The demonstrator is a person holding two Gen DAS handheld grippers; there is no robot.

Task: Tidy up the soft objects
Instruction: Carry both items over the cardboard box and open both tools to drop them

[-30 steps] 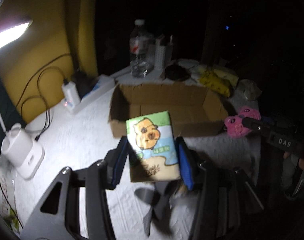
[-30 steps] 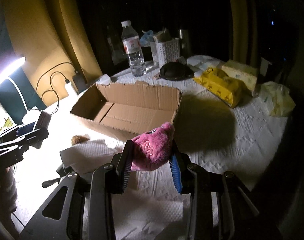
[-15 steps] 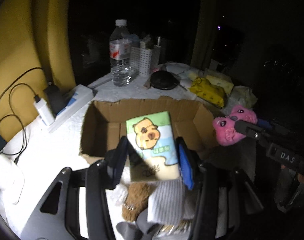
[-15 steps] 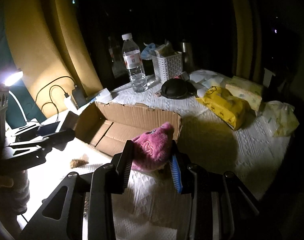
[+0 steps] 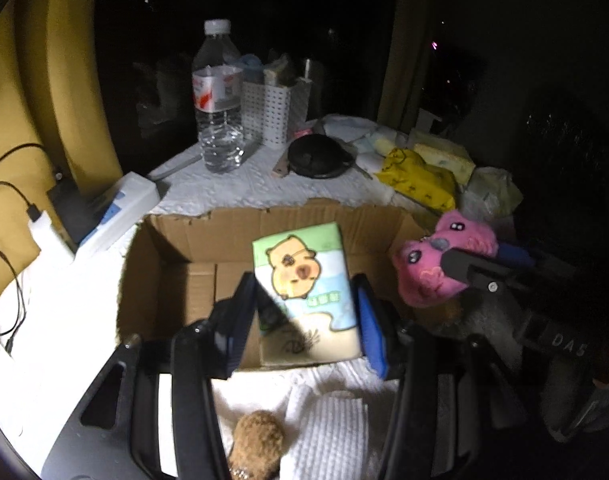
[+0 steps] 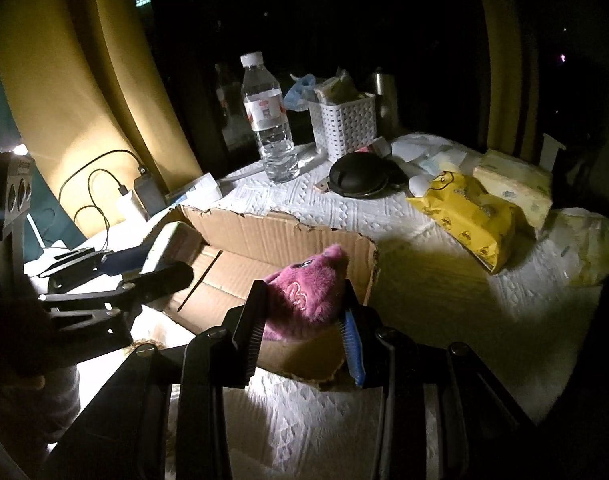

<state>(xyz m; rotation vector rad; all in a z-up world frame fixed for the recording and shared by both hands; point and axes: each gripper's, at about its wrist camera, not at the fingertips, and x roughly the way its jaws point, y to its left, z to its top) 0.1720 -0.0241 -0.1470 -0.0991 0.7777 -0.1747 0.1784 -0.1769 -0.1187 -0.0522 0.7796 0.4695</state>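
My left gripper (image 5: 302,312) is shut on a tissue pack (image 5: 304,280) printed with a cartoon capybara, held over the near edge of the open cardboard box (image 5: 176,248). My right gripper (image 6: 304,316) is shut on a pink plush toy (image 6: 304,292), held over the near right corner of the same box (image 6: 280,236). In the left wrist view the plush (image 5: 436,264) shows at the box's right end. In the right wrist view the left gripper (image 6: 152,264) and its pack show at the box's left end.
A brown furry toy (image 5: 256,444) and white cloths (image 5: 332,432) lie in front of the box. Behind it stand a water bottle (image 6: 268,120), a white basket (image 6: 342,124), a black round case (image 6: 358,176), yellow packs (image 6: 468,216), and a charger with cables (image 5: 44,232).
Both grippers have moved forward over the box with their loads. The brown toy and cloths now lie below the left gripper.
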